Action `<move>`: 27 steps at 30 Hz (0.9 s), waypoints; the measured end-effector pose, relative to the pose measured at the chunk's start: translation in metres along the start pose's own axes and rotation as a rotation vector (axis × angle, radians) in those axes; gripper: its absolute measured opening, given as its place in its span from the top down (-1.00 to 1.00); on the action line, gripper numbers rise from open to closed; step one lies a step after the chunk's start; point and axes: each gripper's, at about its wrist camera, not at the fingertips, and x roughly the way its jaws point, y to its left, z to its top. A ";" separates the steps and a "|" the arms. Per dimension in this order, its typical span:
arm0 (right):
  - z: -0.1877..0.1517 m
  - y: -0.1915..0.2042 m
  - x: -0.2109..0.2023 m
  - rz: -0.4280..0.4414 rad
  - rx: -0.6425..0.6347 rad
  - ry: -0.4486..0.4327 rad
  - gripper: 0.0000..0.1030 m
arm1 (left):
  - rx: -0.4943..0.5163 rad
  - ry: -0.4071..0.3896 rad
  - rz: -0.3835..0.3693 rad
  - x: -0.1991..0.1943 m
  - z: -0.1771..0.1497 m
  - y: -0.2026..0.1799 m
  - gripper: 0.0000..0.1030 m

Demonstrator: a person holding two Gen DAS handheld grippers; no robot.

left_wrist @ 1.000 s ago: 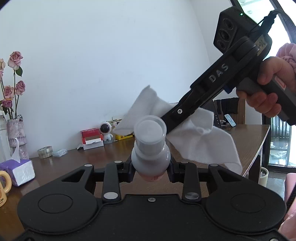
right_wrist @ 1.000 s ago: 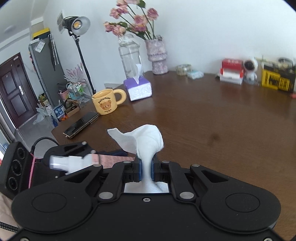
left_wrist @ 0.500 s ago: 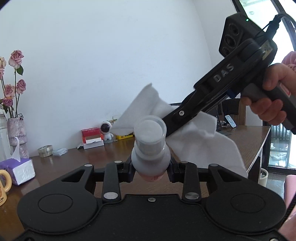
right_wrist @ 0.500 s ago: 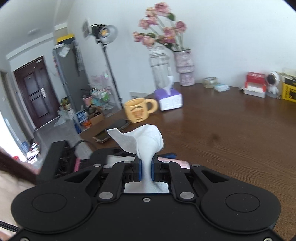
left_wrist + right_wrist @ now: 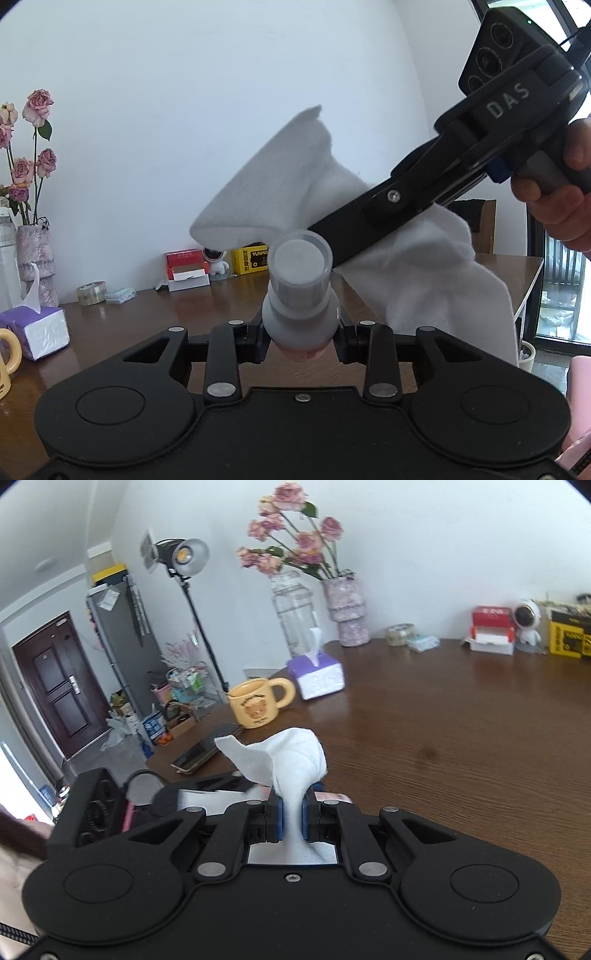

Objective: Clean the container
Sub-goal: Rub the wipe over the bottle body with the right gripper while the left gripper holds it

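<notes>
Wooden table (image 5: 461, 738) below; above it the left gripper (image 5: 300, 332) clamps the bottle (image 5: 300, 295), cap toward the camera. Right gripper (image 5: 291, 812) pinches a cloth (image 5: 424, 273), draped just behind the cap. Best practice: steady the bottle, press cloth against cap, wipe around

The small translucent white plastic container (image 5: 298, 291) is looking smooth with a faintly frosted, matt finish. The white non-woven cloth wipe (image 5: 291, 764) is showing a soft, fuzzy, matt texture. Both black plastic grippers, left (image 5: 300, 334) and right (image 5: 291, 814), are appearing matt, with shiny metal rivets. The dark brown wooden table (image 5: 461, 738) is gleaming, grain showing through a glossy varnish.
</notes>
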 end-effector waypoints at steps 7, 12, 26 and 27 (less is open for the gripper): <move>-0.001 0.014 -0.002 0.038 -0.045 0.006 0.82 | 0.016 -0.010 -0.005 -0.001 0.000 0.001 0.35; -0.001 -0.007 0.003 -0.018 -0.001 0.007 0.82 | 0.024 -0.024 -0.013 -0.006 0.003 -0.001 0.35; -0.001 0.004 -0.006 0.019 -0.003 0.005 0.82 | 0.002 0.016 0.002 0.002 0.000 -0.001 0.35; -0.002 0.008 -0.006 0.038 -0.008 0.004 0.82 | 0.001 0.018 0.003 0.003 0.000 0.000 0.35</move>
